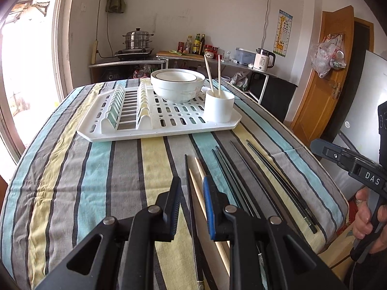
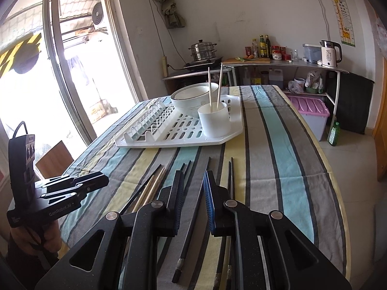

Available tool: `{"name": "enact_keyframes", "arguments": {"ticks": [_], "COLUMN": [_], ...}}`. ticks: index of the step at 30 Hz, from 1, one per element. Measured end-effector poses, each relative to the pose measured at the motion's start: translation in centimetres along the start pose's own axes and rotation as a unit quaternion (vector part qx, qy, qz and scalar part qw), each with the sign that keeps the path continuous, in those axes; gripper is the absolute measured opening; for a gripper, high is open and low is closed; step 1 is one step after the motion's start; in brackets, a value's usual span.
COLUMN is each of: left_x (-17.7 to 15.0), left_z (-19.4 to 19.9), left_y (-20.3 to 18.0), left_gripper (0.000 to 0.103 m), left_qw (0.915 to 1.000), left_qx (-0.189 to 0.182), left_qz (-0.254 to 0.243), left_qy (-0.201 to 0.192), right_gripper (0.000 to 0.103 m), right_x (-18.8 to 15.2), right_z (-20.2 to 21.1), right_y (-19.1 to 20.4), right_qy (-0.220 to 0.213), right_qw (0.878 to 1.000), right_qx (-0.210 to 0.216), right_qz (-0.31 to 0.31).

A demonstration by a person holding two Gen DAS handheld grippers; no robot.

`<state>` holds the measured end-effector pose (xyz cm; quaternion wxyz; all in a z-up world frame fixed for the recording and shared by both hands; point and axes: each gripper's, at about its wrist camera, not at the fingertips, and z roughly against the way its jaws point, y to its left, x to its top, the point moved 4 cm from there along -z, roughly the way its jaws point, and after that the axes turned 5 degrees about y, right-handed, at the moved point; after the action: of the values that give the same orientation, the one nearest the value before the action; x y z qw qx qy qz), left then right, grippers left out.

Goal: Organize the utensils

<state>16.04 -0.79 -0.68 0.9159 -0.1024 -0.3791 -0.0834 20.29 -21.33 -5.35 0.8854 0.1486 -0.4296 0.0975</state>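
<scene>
We have only made a start. Two light chopsticks (image 1: 215,75) already stand in the white cup (image 1: 219,106), which sits on the near right corner of the white rack (image 1: 159,134), just beside the bowls (image 1: 177,84).

The rest is still to do. Many sticks lie on the striped cloth (image 1: 72,169) in front of the rack — two light ones (image 1: 197,183) and a row of dark ones (image 1: 266,176). In the right view we count about five dark sticks (image 2: 193,207), but some hide under our tools, so we cannot be sure.

Our left gripper (image 1: 192,205) hangs over the light pair and one dark stick. Its jaws are open a little way, and the sticks show in the gap, but nothing is gripped.

Our right gripper (image 2: 193,203) hangs over a dark stick — open a little too, and holding nothing.

So we think two sticks are put away and all the others wait.
</scene>
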Motion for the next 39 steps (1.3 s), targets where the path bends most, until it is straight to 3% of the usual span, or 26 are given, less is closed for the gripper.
{"name": "enact_keyframes", "arguments": {"ticks": [9,23,39], "left_x": [-0.1,0.8,3.8], "left_z": [-1.6,-7.5,-11.3], "left_y": [0.2,1.2,1.0], "left_gripper": [0.02,0.02,0.02], "left_qw": [0.9997,0.9941,0.9891], "left_qx": [0.006,0.011,-0.004], "left_qz": [-0.005,-0.027,-0.035], "left_qy": [0.024,0.105,0.143], "right_gripper": [0.018,0.018,0.017], "right_x": [-0.1,0.1,1.5], "right_z": [-1.8,-7.3,-12.6], "right_y": [0.1,-0.7,-0.7], "right_qy": [0.022,0.091,0.153], "right_qw": [1.0,0.996,0.987], "right_qx": [-0.007,-0.023,-0.044], "right_qz": [0.003,0.001,0.014]}}
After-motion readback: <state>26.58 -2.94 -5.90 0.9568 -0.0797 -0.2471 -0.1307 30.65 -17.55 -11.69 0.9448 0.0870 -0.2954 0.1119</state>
